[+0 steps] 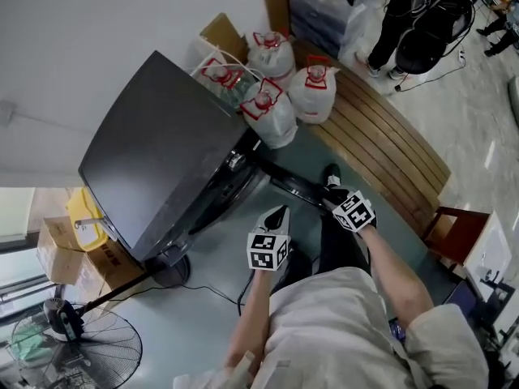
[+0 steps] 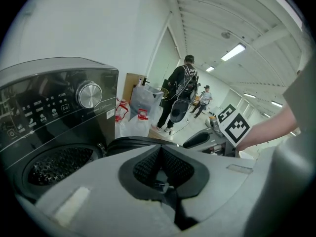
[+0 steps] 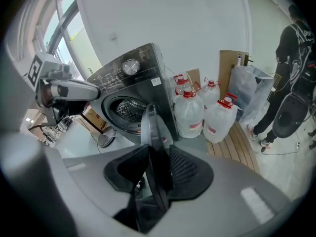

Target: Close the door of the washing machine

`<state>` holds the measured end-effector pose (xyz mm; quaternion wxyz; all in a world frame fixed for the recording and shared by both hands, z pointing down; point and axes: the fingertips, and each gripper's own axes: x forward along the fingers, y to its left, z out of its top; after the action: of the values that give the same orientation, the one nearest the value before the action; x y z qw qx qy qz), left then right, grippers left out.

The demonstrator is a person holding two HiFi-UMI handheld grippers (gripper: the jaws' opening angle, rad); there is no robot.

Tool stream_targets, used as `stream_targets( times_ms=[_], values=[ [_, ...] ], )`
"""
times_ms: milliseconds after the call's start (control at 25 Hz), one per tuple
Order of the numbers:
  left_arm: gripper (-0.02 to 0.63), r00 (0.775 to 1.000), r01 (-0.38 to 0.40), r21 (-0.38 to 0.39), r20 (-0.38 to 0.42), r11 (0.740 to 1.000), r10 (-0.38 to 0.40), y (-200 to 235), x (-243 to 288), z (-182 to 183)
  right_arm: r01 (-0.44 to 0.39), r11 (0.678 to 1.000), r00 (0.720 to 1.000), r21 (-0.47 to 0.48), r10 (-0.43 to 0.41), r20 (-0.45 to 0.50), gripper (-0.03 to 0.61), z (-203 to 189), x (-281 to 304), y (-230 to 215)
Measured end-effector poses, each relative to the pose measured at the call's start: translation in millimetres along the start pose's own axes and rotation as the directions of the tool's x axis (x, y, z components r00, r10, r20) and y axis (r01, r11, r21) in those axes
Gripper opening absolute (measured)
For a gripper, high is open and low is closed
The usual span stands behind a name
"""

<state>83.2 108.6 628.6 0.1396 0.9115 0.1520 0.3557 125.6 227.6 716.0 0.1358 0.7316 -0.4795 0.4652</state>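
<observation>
The dark grey washing machine [image 1: 162,152] stands at left with its drum [image 3: 123,111] uncovered. Its round door [image 1: 280,181] hangs swung out toward me. In the right gripper view the door [image 3: 149,132] runs edge-on between the pads, and my right gripper [image 3: 155,174] is shut on its rim. In the head view the right gripper [image 1: 330,191] sits at the door's outer edge. My left gripper [image 1: 278,211] is shut with nothing in it, a little in front of the drum [image 2: 57,166]. From the left gripper view the door rim [image 2: 138,141] lies just beyond the closed left gripper [image 2: 160,169].
Several large water jugs [image 1: 280,87] crowd a wooden platform [image 1: 381,136] right of the machine. A floor fan [image 1: 73,347], cardboard boxes [image 1: 65,250] and a round stand base [image 1: 170,270] sit on the machine's left. A person [image 1: 405,23] stands beyond the platform.
</observation>
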Motion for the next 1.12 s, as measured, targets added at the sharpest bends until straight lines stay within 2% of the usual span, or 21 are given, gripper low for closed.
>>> stream_targets(
  times_ms=[200,400,520,600,720,920,1000,1120],
  values=[
    [0.006,1.000,0.011,-0.009,-0.027,1.000,-0.011,4,35,13,-0.048,0.997,0.999,-0.058,0.047,-0.015,0.130,10,-2,-19],
    [0.008,0.997,-0.005,-0.054,-0.079,0.999,0.001,8,79,23,-0.147,0.979,0.989,-0.139,0.143,-0.040,0.126,16,-2,-35],
    [0.061,0.993,-0.051,-0.115,-0.108,0.992,0.038,13,101,23,-0.233,0.958,0.972,-0.165,0.226,-0.061,0.124,17,-2,-42],
    [0.100,0.989,-0.105,-0.176,-0.120,0.979,0.085,18,112,24,-0.287,0.940,0.958,-0.182,0.277,-0.081,0.126,18,-3,-45],
    [0.175,0.977,-0.202,-0.293,-0.120,0.935,0.174,24,123,23,-0.356,0.912,0.934,-0.204,0.341,-0.104,0.126,19,-3,-50],
    [0.209,0.947,-0.320,-0.401,-0.136,0.858,0.290,17,137,22,-0.452,0.863,0.891,-0.224,0.426,-0.159,0.127,16,-11,-55],
    [0.209,0.924,-0.381,-0.449,-0.153,0.808,0.351,19,137,23,-0.489,0.837,0.871,-0.246,0.454,-0.187,0.127,21,-13,-56],
    [0.209,0.888,-0.444,-0.547,-0.159,0.710,0.432,23,137,23,-0.528,0.807,0.848,-0.263,0.488,-0.207,0.127,26,-10,-59]
  ],
)
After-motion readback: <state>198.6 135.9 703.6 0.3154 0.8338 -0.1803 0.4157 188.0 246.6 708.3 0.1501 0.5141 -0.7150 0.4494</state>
